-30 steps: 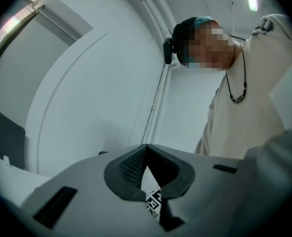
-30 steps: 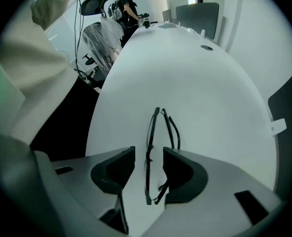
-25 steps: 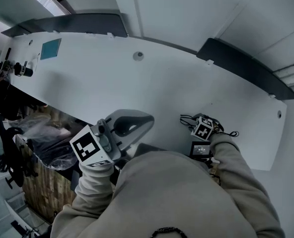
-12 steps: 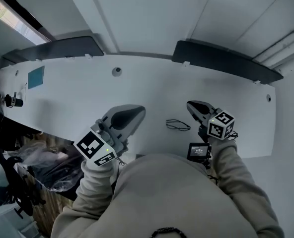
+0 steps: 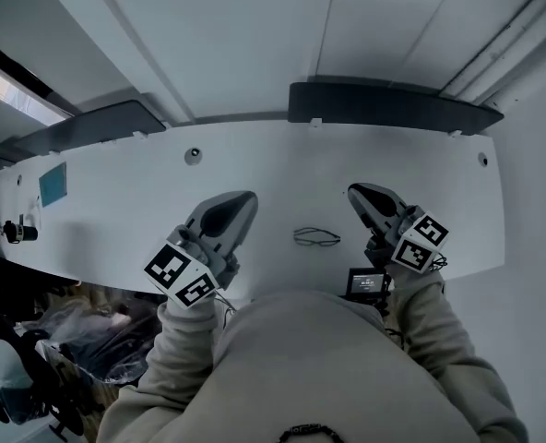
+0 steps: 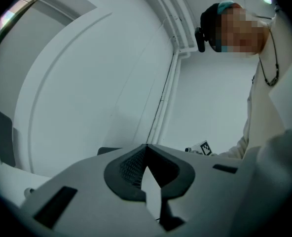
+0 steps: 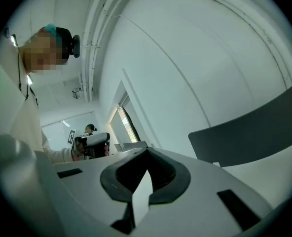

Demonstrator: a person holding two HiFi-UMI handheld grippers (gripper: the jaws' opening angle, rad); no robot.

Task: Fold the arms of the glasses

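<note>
The left gripper (image 5: pixel 243 199) and right gripper (image 5: pixel 358 193) are hanging pinched shut and empty on either side of the glasses (image 5: pixel 316 237), which are lying on the white table (image 5: pixel 116 192) near its front edge. For folding, one claw should be steadying the frame while the other is nudging an arm inward, keeping toward the open tabletop behind.

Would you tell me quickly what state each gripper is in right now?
Left gripper: closed, holding nothing.
Right gripper: closed, holding nothing.
</note>
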